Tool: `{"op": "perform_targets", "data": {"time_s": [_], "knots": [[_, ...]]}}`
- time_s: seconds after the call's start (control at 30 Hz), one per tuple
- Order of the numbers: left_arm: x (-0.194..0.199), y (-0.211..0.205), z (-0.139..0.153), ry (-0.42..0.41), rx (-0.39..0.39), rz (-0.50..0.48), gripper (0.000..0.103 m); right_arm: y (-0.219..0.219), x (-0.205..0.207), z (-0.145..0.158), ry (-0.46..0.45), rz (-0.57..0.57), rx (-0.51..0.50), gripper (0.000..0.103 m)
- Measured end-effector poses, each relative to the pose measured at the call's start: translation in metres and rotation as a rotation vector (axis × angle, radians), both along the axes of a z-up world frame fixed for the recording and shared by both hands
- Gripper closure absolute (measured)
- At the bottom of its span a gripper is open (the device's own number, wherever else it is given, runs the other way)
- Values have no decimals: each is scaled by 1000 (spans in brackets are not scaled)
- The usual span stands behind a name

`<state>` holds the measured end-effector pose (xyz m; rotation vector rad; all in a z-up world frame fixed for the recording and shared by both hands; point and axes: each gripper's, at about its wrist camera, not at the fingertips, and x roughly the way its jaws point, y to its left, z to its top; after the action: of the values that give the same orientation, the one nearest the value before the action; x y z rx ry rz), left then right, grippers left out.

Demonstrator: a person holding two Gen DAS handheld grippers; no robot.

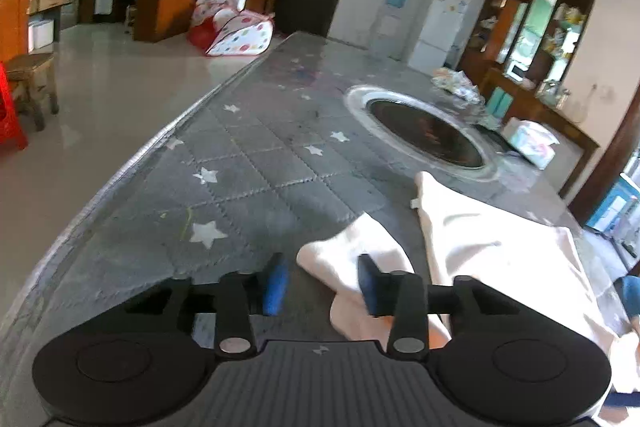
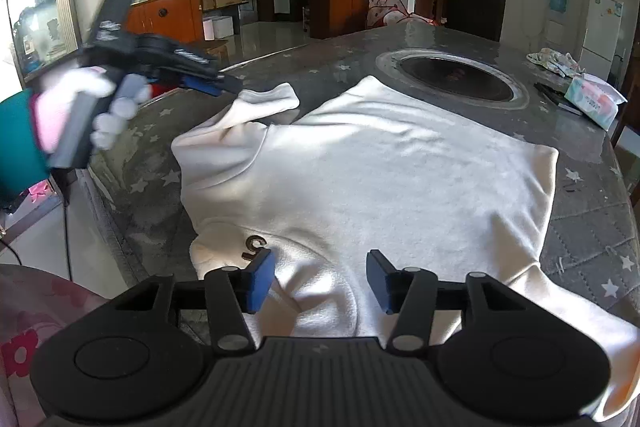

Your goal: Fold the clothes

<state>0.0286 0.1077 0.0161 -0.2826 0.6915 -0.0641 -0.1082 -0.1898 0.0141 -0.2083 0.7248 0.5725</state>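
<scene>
A cream-white sweatshirt (image 2: 372, 163) lies spread flat on the grey star-patterned table (image 2: 592, 227), with a small dark logo near its near edge. One sleeve (image 2: 260, 99) lies bent at the far left. My right gripper (image 2: 320, 283) is open and empty, just above the garment's near edge. My left gripper (image 1: 322, 281) is open, its fingers straddling the end of the sleeve (image 1: 352, 259) on the table. In the right wrist view the left gripper (image 2: 212, 83) is at the sleeve's tip, held by a white-gloved hand.
A round dark inset (image 2: 456, 75) with a metal rim sits in the table's middle. A tissue pack (image 2: 592, 99), a dark flat object and crumpled cloth (image 2: 556, 61) lie at the far right. The table's left edge (image 1: 120, 179) drops to the floor.
</scene>
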Motion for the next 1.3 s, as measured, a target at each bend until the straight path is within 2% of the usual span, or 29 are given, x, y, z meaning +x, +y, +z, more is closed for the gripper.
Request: {"op": "perform_targets", "data": {"time_s": [0.07, 0.13, 0.17, 0.2, 0.23, 0.3, 0.43, 0.67, 0.77, 0.93, 1.1, 1.3], "knots": [[12, -3, -5, 27, -6, 4, 54, -1, 0, 0, 3, -8, 3, 50], [21, -9, -10, 54, 39, 22, 57, -2, 1, -1, 5, -15, 4, 50], [21, -9, -11, 48, 38, 21, 63, -3, 2, -1, 6, -18, 5, 50], [21, -8, -12, 43, 38, 20, 85, -3, 2, -1, 6, -20, 7, 50], [21, -7, -13, 38, 37, 18, 93, -3, 2, -1, 5, -21, 10, 50], [17, -2, -11, 10, 32, 35, 97, -3, 2, 0, 1, -23, 13, 50], [-7, 21, 4, -77, 18, 115, 98, -6, 2, 1, -5, -36, 22, 50], [-70, 74, 36, -197, 79, 285, 98, -11, 5, 1, -14, -57, 38, 49], [-81, 91, 28, -165, 105, 316, 98, -10, 6, -4, 1, -56, 38, 49], [-79, 99, -5, -65, 134, 347, 98, -7, 6, -13, 33, -41, 24, 49], [-86, 103, -6, -88, 161, 382, 98, -9, 3, -14, 51, -23, 22, 49], [-83, 116, -14, -39, 199, 425, 98, -14, 3, -7, 44, -16, 64, 49]]}}
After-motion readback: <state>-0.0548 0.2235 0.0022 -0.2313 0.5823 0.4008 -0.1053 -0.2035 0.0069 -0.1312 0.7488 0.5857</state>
